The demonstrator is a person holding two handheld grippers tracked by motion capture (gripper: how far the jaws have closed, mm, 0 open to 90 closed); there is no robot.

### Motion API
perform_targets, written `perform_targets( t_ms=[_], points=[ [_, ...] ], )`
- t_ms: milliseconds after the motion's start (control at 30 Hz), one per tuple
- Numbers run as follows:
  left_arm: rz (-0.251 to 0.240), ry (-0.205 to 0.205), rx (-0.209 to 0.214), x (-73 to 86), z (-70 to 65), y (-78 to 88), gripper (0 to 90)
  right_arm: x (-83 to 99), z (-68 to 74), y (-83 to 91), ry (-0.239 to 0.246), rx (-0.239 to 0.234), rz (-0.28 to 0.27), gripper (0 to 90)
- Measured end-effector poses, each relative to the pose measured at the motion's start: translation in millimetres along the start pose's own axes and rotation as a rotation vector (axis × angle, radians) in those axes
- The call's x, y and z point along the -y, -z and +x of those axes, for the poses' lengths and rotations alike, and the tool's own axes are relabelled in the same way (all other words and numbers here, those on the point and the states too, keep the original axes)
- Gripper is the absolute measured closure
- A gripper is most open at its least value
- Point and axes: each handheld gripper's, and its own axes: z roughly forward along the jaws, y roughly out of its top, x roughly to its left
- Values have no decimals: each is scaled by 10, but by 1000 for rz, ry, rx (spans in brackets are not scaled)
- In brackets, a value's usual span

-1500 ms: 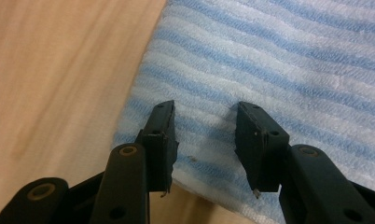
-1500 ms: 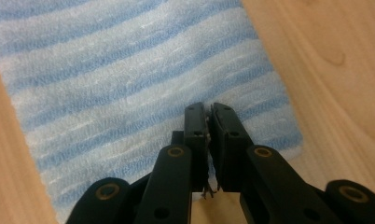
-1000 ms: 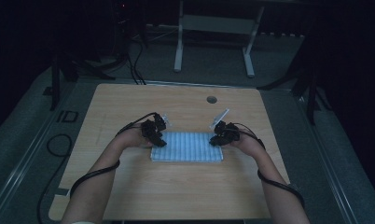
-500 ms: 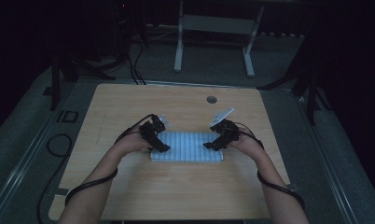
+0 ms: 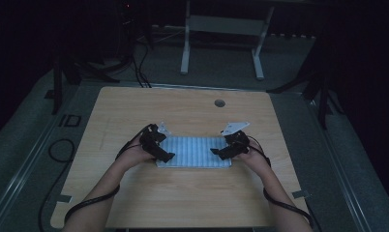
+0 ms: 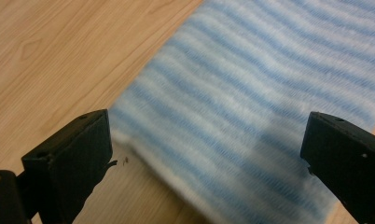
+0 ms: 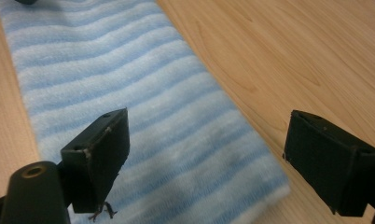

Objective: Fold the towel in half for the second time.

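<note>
Your grippers have closed in on the striped towel (image 5: 193,152), which lies flat mid-surface (image 5: 183,203). A second ago they sat at its far corners. Now the left gripper (image 5: 164,155) and right gripper (image 5: 217,152) hover over its near corners, jaws spread, pinching nothing. You look set to grasp the near edge.

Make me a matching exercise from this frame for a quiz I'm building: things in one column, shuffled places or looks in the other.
Things:
1. left gripper
2. right gripper
3. towel
4. round hole

Descriptions:
A. blue and white stripes
B. open at the towel's right end
C. far part of the table top
D. open at the towel's left end

Pairs: 1-D, 2-B, 3-A, 4-C
</note>
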Motion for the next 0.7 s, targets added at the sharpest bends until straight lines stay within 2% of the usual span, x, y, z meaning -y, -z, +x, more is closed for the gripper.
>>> perform_targets(
  t_ms=[100, 200, 267, 400, 500, 633, 700],
  points=[
    [-3, 26, -20, 75, 26, 45, 26, 91, -32, 58, -20, 8, -11, 140],
    [-34, 68, -34, 171, 58, 111, 26, 190, -76, 132, -43, 24, -25, 140],
    [-45, 81, -66, 246, 79, 147, 26, 266, -116, 189, -66, 40, -40, 141],
    [-28, 116, -81, 405, 122, 168, 27, 418, -175, 292, -95, 94, -48, 141],
    [-67, 170, -75, 527, 166, 221, 27, 536, -215, 375, -133, 121, -79, 141],
    [-112, 203, -103, 679, 213, 316, 27, 675, -255, 480, -164, 159, -87, 141],
    [-134, 238, -109, 769, 247, 378, 27, 740, -275, 541, -171, 196, -96, 141]
  ],
)
